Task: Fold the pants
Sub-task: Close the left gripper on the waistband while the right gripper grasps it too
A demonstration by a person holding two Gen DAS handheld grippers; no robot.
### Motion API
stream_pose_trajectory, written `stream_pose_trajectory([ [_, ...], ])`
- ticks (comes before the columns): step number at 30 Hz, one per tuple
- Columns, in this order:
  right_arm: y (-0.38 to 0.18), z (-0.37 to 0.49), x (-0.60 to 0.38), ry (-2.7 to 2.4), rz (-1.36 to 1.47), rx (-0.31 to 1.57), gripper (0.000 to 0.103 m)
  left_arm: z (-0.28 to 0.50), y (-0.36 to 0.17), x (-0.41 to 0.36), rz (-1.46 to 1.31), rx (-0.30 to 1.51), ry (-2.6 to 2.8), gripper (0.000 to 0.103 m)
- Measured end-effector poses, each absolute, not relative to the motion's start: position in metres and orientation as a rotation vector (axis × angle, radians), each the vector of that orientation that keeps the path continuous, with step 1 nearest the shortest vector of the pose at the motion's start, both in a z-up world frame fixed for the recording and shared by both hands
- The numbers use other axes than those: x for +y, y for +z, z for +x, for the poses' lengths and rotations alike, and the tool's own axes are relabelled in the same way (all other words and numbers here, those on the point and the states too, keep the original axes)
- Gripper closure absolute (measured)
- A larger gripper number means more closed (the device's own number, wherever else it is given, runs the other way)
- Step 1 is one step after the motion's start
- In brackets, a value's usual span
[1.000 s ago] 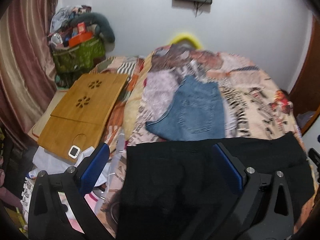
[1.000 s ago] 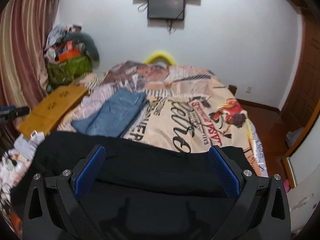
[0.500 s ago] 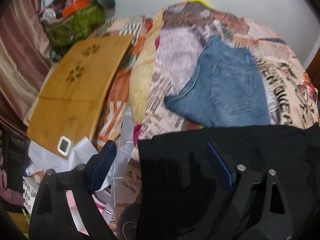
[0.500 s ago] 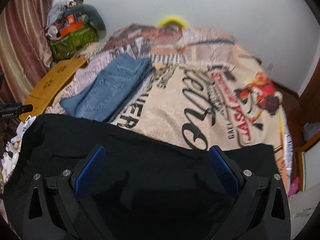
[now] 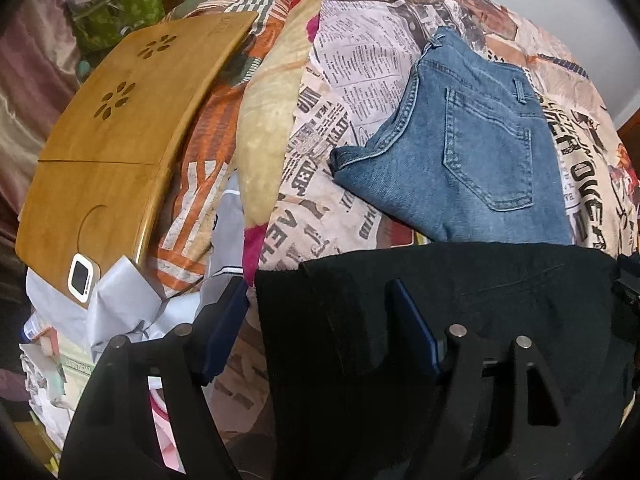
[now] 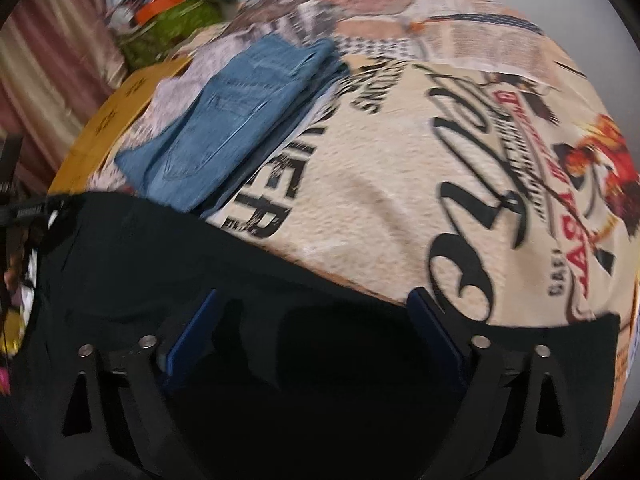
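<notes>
Black pants [image 5: 460,280] lie spread across the near edge of the bed, also seen in the right wrist view [image 6: 168,256]. My left gripper [image 5: 320,316] is open and straddles the pants' left edge, its right finger over the black cloth and its left finger off the bed side. My right gripper [image 6: 316,320] is open, low over the pants' right part, both blue pads above the black cloth. Folded blue jeans [image 5: 468,148] lie farther back on the bed, also in the right wrist view [image 6: 240,116].
The bed has a printed newspaper-style cover [image 6: 400,184]. A wooden lap desk [image 5: 120,128] with a small white device [image 5: 82,276] lies left of the bed. Papers and a white bag [image 5: 120,304] are piled below it. A green bag [image 5: 136,0] stands at the back left.
Both grippers have tipped down and moved closer to the black pants. The wall has dropped out of view. Both stay open.
</notes>
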State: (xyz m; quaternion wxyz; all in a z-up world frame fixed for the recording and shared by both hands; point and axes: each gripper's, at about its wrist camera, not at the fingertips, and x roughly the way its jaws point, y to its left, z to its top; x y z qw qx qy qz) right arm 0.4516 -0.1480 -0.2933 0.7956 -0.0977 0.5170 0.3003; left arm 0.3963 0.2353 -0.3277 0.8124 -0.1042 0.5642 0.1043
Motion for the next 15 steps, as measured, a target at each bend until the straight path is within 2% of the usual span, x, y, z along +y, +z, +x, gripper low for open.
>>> stream_pose_trajectory([
  [3,-0.304,0.45,-0.143,0.643,-0.249,1.141,0.031,0.386,-0.326,0.235,-0.211,1.197,0.225,0.037],
  [6,-0.307,0.445,-0.141,0.638,-0.288,1.126,0.038,0.375,-0.321,0.235,-0.202,1.189,0.23,0.05],
  [7,-0.307,0.444,-0.14,0.636,-0.301,1.118,0.044,0.372,-0.32,0.235,-0.199,1.186,0.23,0.056],
  [8,-0.307,0.442,-0.138,0.635,-0.31,1.112,0.047,0.369,-0.318,0.236,-0.193,1.184,0.239,0.068],
  [10,-0.307,0.439,-0.137,0.634,-0.332,1.099,0.062,0.364,-0.314,0.237,-0.193,1.174,0.25,0.081],
  [11,-0.307,0.439,-0.137,0.637,-0.338,1.095,0.067,0.362,-0.311,0.238,-0.196,1.166,0.255,0.092],
  [13,-0.306,0.436,-0.136,0.654,-0.336,1.09,0.082,0.36,-0.305,0.241,-0.204,1.154,0.268,0.097],
  [15,-0.305,0.434,-0.132,0.661,-0.334,1.088,0.09,0.359,-0.299,0.243,-0.221,1.138,0.258,0.098],
])
